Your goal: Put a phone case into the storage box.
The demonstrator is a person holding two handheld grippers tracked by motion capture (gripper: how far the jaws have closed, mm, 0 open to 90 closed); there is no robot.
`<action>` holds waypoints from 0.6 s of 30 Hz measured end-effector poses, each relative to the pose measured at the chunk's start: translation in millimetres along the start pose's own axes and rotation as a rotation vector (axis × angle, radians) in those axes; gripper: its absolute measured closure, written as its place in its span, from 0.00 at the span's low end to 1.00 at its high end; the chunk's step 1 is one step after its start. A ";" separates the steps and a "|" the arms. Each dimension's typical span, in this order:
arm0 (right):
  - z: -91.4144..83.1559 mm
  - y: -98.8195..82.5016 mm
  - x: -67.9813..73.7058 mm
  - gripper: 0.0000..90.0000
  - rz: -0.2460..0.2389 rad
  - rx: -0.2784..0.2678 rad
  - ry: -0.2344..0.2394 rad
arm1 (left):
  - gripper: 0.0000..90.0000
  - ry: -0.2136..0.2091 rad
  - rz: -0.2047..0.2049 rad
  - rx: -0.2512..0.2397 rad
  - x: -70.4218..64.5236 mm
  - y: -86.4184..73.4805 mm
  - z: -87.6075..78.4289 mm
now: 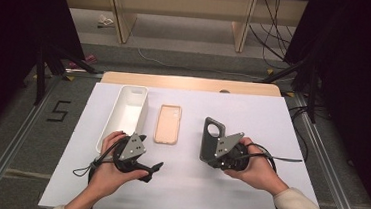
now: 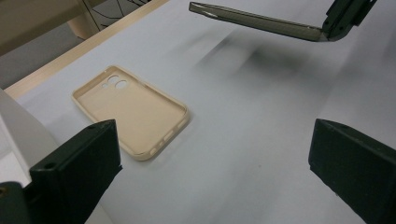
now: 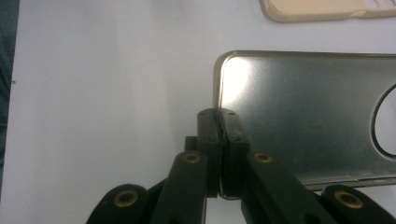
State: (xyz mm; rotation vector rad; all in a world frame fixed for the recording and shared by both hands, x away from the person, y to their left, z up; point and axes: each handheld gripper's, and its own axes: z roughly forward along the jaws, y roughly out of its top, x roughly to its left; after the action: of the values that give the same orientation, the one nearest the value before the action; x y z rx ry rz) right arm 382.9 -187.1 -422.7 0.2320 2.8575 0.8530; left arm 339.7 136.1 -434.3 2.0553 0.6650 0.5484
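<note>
above the counter (image 1: pixel 273 116) the right gripper (image 3: pixel 219 122) pinches the grey case (image 3: pixel 303 116) by one thin edge, so it could twist loose; left gripper (image 2: pixel 210 172) jaws gape empty near the beige case (image 2: pixel 133 109).

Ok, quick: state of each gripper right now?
Left gripper: open, holding nothing.
Right gripper: shut on the grey phone case, lifted off the table.

Grey phone case (image 3: pixel 303 116) between closed jaws

High view looks down across the white table (image 1: pixel 253 115); both gripper views skim it closely, sharing the beige phone case (image 2: pixel 133 112).
</note>
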 end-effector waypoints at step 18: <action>0.9 -1.9 3.9 1.00 0.028 -0.148 0.003 | 0.09 0.038 -0.074 -0.039 28.9 26.0 -0.3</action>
State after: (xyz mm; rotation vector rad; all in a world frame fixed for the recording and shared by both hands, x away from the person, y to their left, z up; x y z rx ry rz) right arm 379.1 -187.5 -424.9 0.2532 2.7833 1.0650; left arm 368.0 142.5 -408.3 1.9801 0.7434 0.5547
